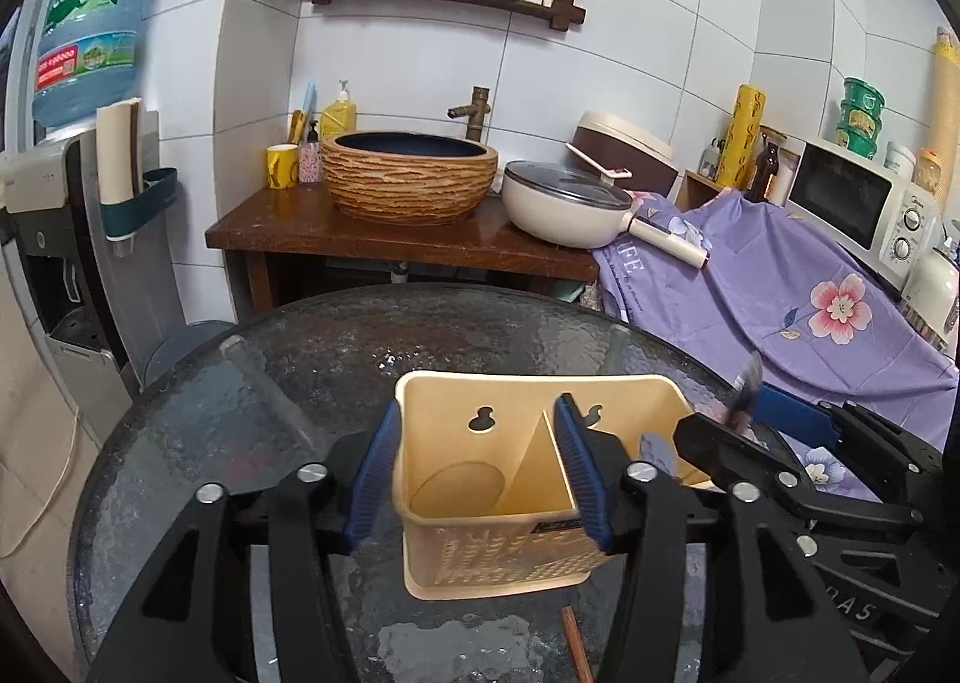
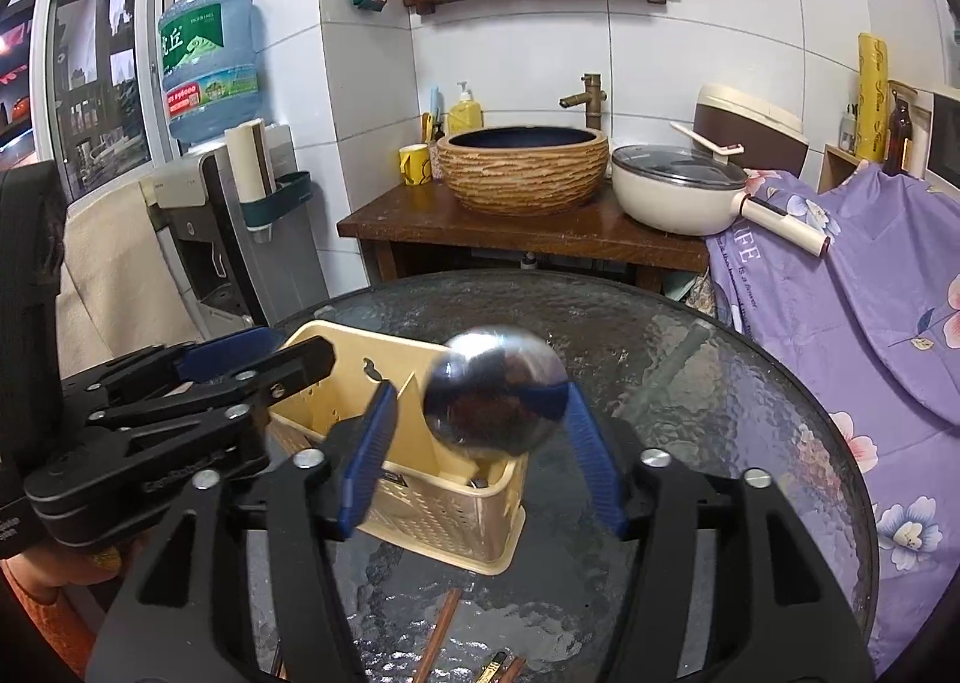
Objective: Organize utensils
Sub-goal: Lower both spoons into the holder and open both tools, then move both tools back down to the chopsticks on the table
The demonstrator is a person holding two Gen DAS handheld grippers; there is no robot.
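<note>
A cream utensil holder [image 1: 480,413] with two compartments stands on the round glass table [image 1: 270,383]. My left gripper [image 1: 480,479] is open and straddles its left compartment, one blue pad outside the left wall, the other by the divider. In the right wrist view a metal spoon [image 2: 498,389], blurred, stands bowl-up over the holder [image 2: 432,503], its handle down inside the right compartment. My right gripper [image 2: 483,458] is open around the bowl, with a gap on the left side. The left gripper [image 2: 270,353] shows at that view's left. The right gripper [image 1: 750,425] shows at the left wrist view's right edge.
Brown chopsticks [image 2: 438,635] and a gold-tipped utensil [image 2: 492,671] lie on the glass near me. Behind the table is a wooden counter [image 1: 288,227] with a basin [image 1: 411,173] and a lidded pan [image 1: 564,203]. Purple floral cloth [image 1: 780,293] lies to the right, a water dispenser [image 1: 54,203] to the left.
</note>
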